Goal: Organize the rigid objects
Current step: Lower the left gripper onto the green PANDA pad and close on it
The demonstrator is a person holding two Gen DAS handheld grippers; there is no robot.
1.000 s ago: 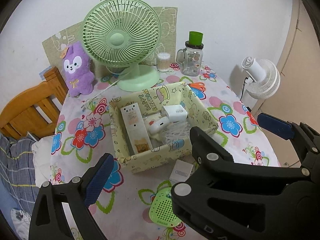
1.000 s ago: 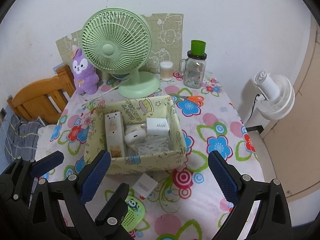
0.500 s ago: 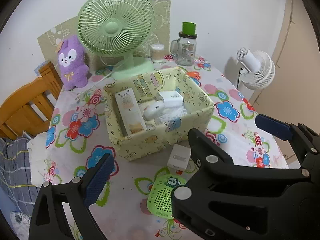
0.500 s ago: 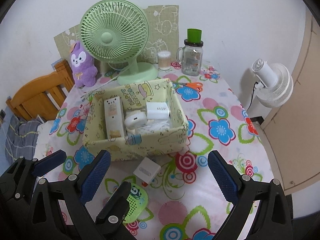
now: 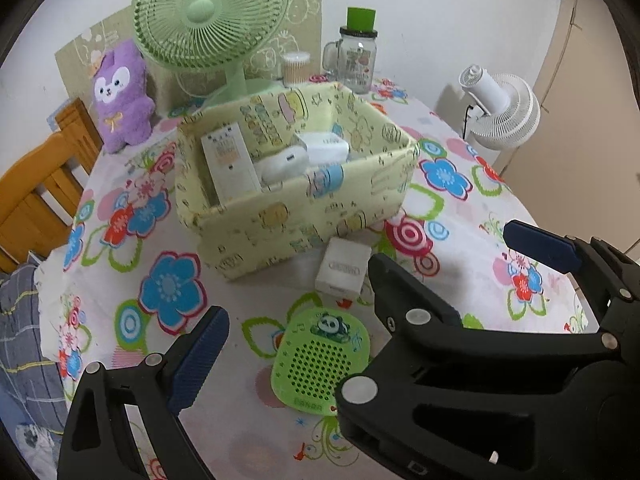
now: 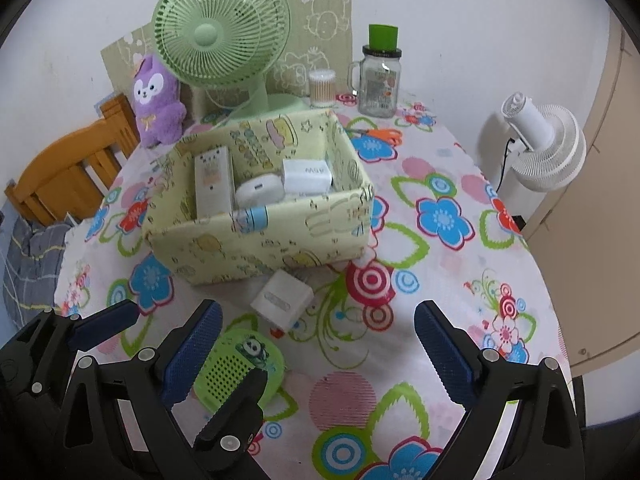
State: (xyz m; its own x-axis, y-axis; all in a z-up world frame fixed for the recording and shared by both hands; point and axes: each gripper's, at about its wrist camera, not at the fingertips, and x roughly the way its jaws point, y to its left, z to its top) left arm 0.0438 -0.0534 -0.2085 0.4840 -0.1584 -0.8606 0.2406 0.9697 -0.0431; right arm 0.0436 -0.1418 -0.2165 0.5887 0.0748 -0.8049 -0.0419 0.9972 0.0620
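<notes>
A pale yellow patterned box [image 5: 280, 220] [image 6: 260, 240] stands mid-table and holds a white remote [image 5: 230, 164], a white earbud case [image 5: 282, 164] and a white charger [image 5: 326, 148]. A white square adapter [image 5: 344, 270] [image 6: 282, 294] lies in front of the box. A green panda speaker [image 5: 320, 364] [image 6: 236, 368] lies nearer still. My left gripper [image 5: 292, 356] is open over the speaker. My right gripper [image 6: 316, 356] is open and empty, right of the speaker; its black arm crosses the left wrist view.
A green desk fan [image 6: 222, 36], a purple plush [image 6: 156, 100], a cotton-swab tub [image 6: 322, 86], a glass jar mug [image 6: 378, 80] and orange scissors [image 6: 380, 134] stand behind the box. A white fan [image 6: 544, 144] is beyond the table's right edge, a wooden chair [image 6: 60, 168] at left.
Both grippers have come lower and closer to the table; the box, adapter and speaker look larger and nearer. Both stay open.
</notes>
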